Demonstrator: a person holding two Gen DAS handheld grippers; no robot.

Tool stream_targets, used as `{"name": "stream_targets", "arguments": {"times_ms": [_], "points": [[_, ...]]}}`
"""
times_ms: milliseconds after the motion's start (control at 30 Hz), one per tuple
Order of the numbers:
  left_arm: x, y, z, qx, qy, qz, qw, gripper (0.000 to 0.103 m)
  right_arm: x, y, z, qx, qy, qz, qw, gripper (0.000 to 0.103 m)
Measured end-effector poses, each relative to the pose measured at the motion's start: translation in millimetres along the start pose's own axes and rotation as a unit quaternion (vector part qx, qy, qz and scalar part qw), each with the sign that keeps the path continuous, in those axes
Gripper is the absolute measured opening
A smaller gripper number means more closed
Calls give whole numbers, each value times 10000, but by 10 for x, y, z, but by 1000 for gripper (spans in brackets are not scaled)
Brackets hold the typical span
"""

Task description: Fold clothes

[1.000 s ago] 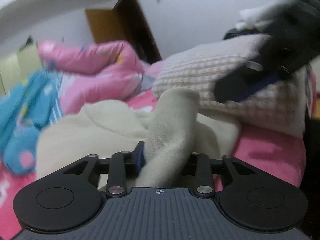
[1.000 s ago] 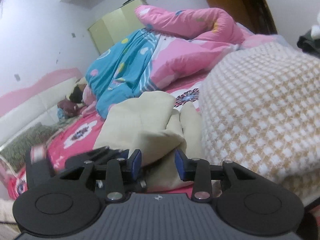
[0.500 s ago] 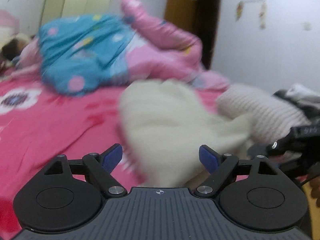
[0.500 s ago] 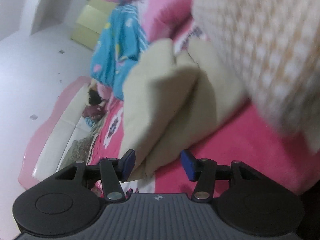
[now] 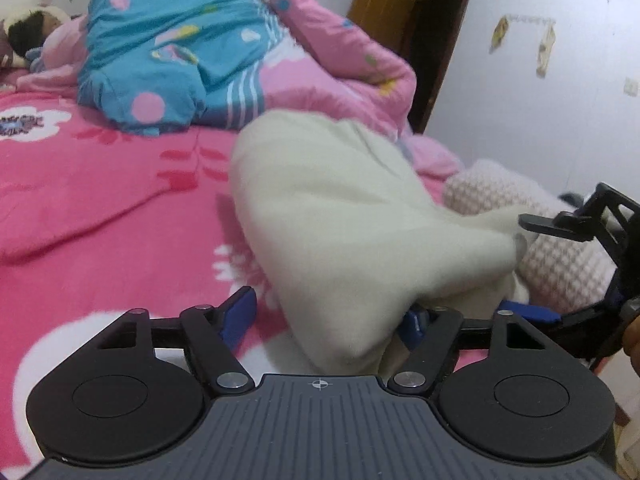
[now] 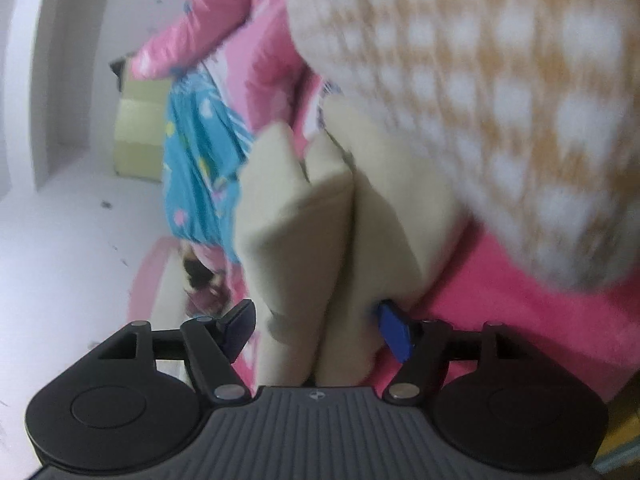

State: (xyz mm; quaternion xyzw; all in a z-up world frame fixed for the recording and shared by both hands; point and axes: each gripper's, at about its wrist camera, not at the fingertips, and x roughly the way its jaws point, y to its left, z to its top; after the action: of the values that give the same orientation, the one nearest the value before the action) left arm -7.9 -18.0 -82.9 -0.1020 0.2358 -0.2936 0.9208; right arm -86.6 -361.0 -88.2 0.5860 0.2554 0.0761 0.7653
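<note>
Item: cream fleece garment (image 5: 344,216), lying on the pink floral bedsheet (image 5: 100,184) in a bunched, layered heap, its near end reaching in between both sets of tongs. In the right wrist view it shows as two or three thick stacked layers (image 6: 320,240) with rounded fold edges.

Left tongs (image 5: 328,316): jaws spread wide, cloth resting between them, not pinched.

Right tongs (image 6: 320,328): jaws likewise apart, astride the layered end; the right blue pad (image 6: 394,330) sits at the cloth's edge, but motion blur makes contact hard to confirm.

Adjacent: checked waffle-knit blanket (image 5: 560,248) just beside the garment; blue and pink quilt (image 5: 192,52) heaped well behind; soft toy (image 5: 28,32) at the far end of the bed.

Progress, as judged: the garment is doubled over on itself, so some folding is in place, yet the heap is uneven and puffy, not a flat, squared bundle. Flattening and further halving appear to be left.
</note>
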Motion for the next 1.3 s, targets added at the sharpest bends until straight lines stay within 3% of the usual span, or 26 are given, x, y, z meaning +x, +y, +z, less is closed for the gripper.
{"name": "stream_targets", "arguments": {"times_ms": [167, 267, 333, 367, 400, 467, 533, 567, 800, 933, 1033, 1167, 1300], "points": [[182, -14, -4, -123, -17, 65, 9999, 71, 147, 0, 43, 27, -80, -299, 9995, 77], [205, -114, 23, 118, -234, 268, 9993, 52, 251, -7, 79, 49, -259, -340, 9991, 78], [175, -159, 50, 249, -402, 438, 9979, 32, 298, -5, 102, 80, -333, -334, 9989, 78], [146, -157, 61, 247, -459, 489, 9974, 30, 317, 5, 104, 55, -336, -357, 9988, 75], [116, -154, 72, 245, -517, 540, 9969, 27, 332, 23, 98, -37, -298, -416, 9987, 67], [58, -149, 94, 241, -631, 641, 9957, 25, 341, 50, 78, -231, -138, -479, 9985, 56], [-18, -125, 96, 230, -715, 712, 9946, 23, 360, 64, 50, -299, 68, -442, 9985, 38], [-66, -99, 94, 219, -750, 752, 9941, 23, 389, 84, 29, -329, 171, -398, 9985, 35], [-513, 291, 112, 259, -713, 1372, 9876, 23, 852, 338, -295, -550, 1034, -142, 9930, 34], [-540, 524, 96, 211, -154, 1255, 9917, 30, 1011, 400, -451, -843, 1419, -158, 9862, 38], [-571, 416, 104, 554, -156, 1297, 9899, 34, 847, 468, -417, -1297, 1528, -301, 9793, 42], [-614, 303, 120, 781, -168, 1476, 9858, 36, 468, 741, -367, -2603, 938, -600, 9591, 41], [-663, 211, 101, 1001, -145, 1702, 9802, 38, 130, 982, -340, -3831, 362, -858, 9190, 19]]}}
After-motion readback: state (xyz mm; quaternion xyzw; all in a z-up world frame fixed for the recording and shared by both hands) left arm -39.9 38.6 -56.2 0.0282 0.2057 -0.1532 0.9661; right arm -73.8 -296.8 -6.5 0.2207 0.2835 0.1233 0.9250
